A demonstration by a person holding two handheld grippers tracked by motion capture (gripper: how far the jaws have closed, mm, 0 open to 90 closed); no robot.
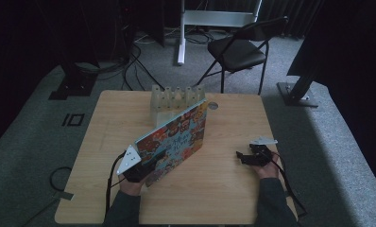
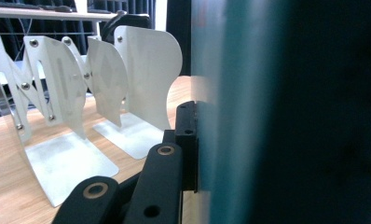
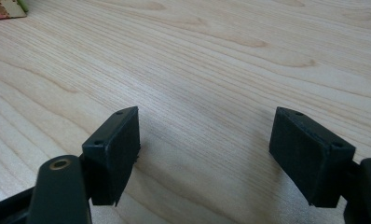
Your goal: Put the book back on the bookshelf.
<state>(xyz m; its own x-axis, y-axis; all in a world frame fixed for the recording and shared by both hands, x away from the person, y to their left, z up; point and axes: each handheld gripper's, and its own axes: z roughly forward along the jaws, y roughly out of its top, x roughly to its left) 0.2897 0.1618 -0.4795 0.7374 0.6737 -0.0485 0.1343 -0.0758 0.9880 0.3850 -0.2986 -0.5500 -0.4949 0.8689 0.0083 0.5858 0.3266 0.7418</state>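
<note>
Near the tabletop's front-left corner, the left tool (image 1: 138,166) clamps the book (image 1: 175,138) – thin, stiff, likely light – by its lower edge; the right tool (image 1: 245,158) rests released.

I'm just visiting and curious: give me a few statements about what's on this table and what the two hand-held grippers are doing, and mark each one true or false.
1. The left gripper is clamped on the colourful patterned picture book. True.
2. The book lies flat on the light wooden table. False: it is held tilted up on its edge.
3. The right gripper holds a small block. False: its jaws stand open over bare wood with nothing between them.
4. A white metal rack of upright dividers stands at the far side of the table, beyond the book. True.
5. The black folding chair stands on the table. False: it is on the grey carpet behind it.
</note>
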